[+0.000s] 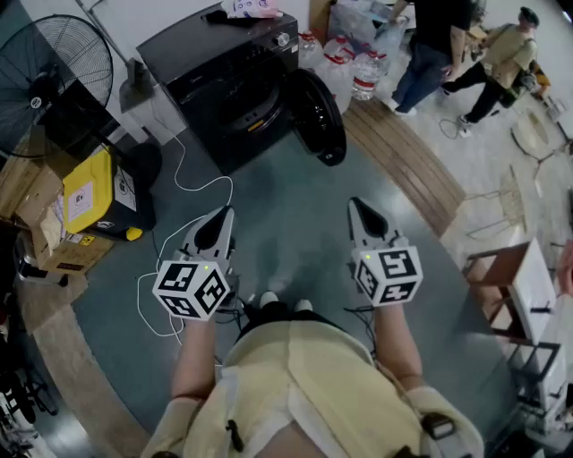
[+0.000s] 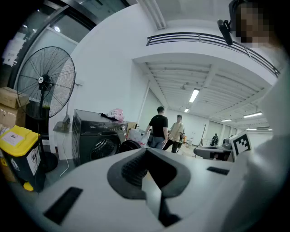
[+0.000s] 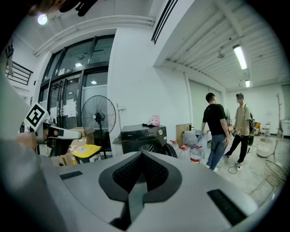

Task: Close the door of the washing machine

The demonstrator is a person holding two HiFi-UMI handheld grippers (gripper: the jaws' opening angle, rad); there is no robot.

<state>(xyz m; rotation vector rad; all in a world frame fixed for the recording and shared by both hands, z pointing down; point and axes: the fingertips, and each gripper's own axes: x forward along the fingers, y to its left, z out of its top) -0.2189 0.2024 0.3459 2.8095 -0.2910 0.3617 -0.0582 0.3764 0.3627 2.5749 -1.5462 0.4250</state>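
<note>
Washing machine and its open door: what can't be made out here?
- Drum contents: the washing machine opening is dark and steeply seen in the head view.
- Latch and hinge of the door: too small and dark, head view.
- Machine's lower front: covered by the left gripper and the right gripper in their own views.
- On top, the pink thing: cut by the head view's upper edge.

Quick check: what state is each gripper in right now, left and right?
Left gripper: jaws closed, holding nothing.
Right gripper: jaws closed, holding nothing.
</note>
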